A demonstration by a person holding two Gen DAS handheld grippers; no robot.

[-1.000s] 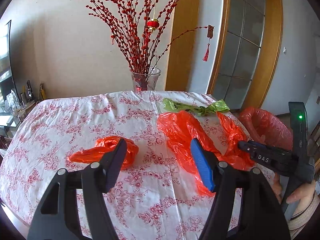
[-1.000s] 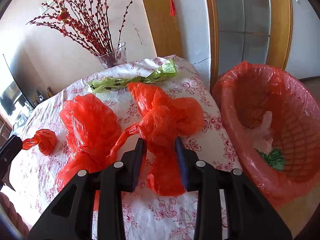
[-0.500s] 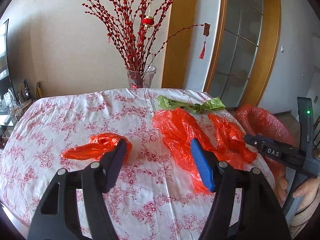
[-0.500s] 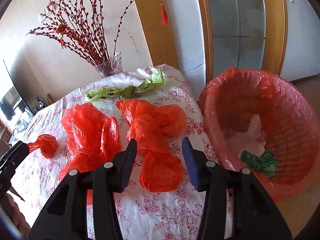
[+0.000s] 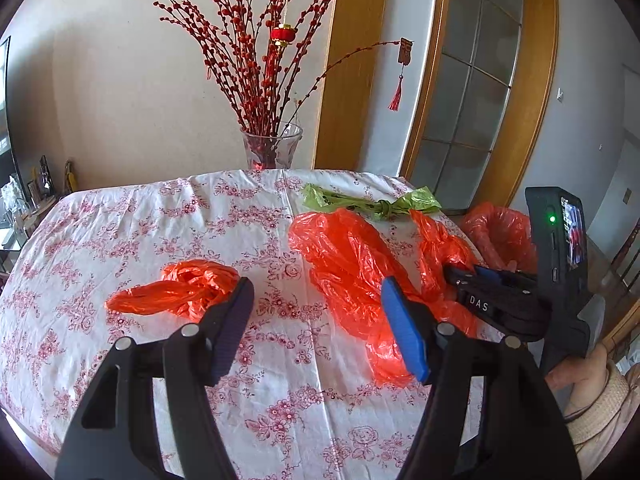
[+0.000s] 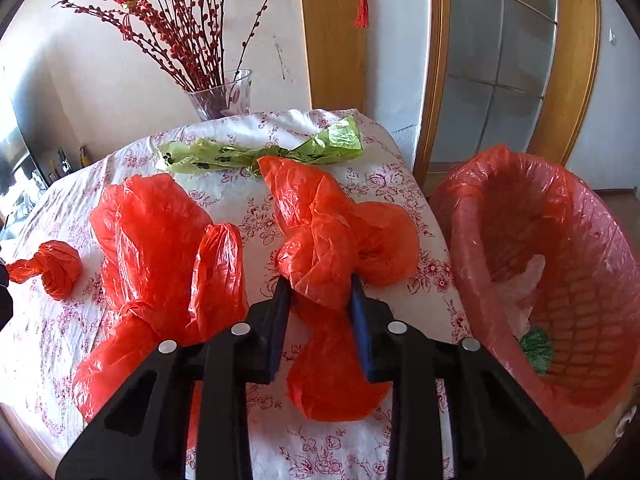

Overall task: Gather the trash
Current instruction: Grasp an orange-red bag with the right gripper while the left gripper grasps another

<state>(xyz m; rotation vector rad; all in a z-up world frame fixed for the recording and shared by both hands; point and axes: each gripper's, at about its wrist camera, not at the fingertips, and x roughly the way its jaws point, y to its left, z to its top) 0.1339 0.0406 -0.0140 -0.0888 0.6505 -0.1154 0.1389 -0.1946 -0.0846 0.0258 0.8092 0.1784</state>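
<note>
**Right jaws closing on the knotted waist of the near red bag, bin just to the right**

Far left on the flowered tablecloth (image 5: 248,216): a small knotted red wad (image 5: 188,286), lying left to right, just beyond the left gripper (image 5: 320,312). Fingers there wide apart, nothing between them, clear of the wad.

Centre: a big crumpled red bag (image 6: 160,240), untouched. Behind it, at the far edge, a green bag (image 6: 260,154) tied in a bow, long axis left to right.

Right of centre: the red bag (image 6: 332,232) aimed at, long axis running near to far, pinched waist directly between the fingertips of the right gripper (image 6: 320,300). Jaws just closing, plastic bunched between the pads; apparently pinched, though full clamp hard to confirm.

Far right, off the table edge: the lined bin (image 6: 472,216), mouth open, some scraps already inside. Probably a short carry rightward over that rim, well within reach of the right hand, not the left.
</note>
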